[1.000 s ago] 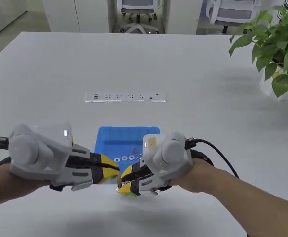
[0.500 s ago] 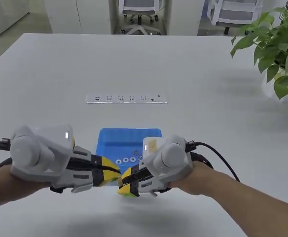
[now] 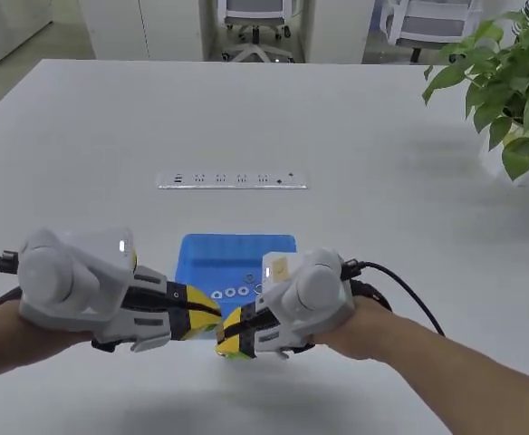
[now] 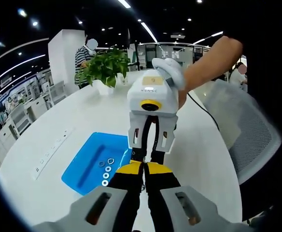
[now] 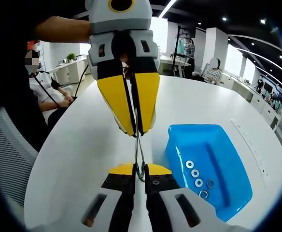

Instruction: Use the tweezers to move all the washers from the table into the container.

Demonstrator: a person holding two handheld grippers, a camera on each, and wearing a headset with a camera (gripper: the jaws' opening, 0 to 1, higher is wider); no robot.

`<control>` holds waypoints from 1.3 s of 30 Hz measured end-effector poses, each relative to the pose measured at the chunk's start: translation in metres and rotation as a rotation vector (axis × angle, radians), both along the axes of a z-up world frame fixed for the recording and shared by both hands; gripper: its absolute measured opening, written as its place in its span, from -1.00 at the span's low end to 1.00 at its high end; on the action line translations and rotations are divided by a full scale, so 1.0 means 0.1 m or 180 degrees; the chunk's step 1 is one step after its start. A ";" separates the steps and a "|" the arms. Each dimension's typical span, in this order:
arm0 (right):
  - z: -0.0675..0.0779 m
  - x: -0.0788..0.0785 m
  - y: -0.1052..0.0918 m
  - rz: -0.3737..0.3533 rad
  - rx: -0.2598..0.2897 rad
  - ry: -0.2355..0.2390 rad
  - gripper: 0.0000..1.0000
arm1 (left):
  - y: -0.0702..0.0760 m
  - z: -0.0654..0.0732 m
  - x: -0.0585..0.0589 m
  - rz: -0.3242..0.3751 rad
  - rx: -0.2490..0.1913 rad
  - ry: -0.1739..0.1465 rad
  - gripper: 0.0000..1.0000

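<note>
Both the left tongs [image 5: 135, 129] and the right tongs [image 5: 140, 170] I have clenched on the tweezers [image 5: 139, 150], tip to tip above the tabletop [image 5: 83, 145]. Several washers [image 5: 195, 173] lie in the blue container [image 5: 179, 131] just beside.

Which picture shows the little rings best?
The right gripper view: five washers lie close and clear in the blue tray. The left gripper view shows them too, but smaller. In the head view they are tiny specks.

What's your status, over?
Left tool, right tool both shut on tweezers, nose to nose. Five washers lying in blue tray. Power strip beyond tray, out of the way.
</note>
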State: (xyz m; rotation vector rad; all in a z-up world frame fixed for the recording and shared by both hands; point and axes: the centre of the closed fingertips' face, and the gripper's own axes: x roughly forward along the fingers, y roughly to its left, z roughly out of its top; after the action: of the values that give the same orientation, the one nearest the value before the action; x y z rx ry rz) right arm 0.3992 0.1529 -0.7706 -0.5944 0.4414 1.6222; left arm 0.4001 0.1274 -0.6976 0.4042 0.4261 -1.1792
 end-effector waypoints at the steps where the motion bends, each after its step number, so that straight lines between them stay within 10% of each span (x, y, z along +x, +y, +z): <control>1: 0.00 0.00 0.00 -0.0003 0.0003 0.0003 -0.86 | 0.00 0.00 0.00 0.0003 0.0000 0.0000 -0.88; 20: 0.07 -0.03 0.04 0.0000 0.0045 0.0001 -0.85 | 0.12 0.02 -0.01 0.0119 -0.0002 -0.0001 -0.79; 39: 0.30 -0.08 0.04 0.0066 0.0112 -0.0050 -0.85 | 0.32 -0.01 -0.12 0.0523 -0.0214 0.0178 -0.07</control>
State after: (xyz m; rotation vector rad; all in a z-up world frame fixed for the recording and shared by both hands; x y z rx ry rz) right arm 0.3909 0.1566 -0.7405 -0.5866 0.3955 1.6409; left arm 0.3881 0.1594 -0.6985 0.2731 0.4581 -1.0437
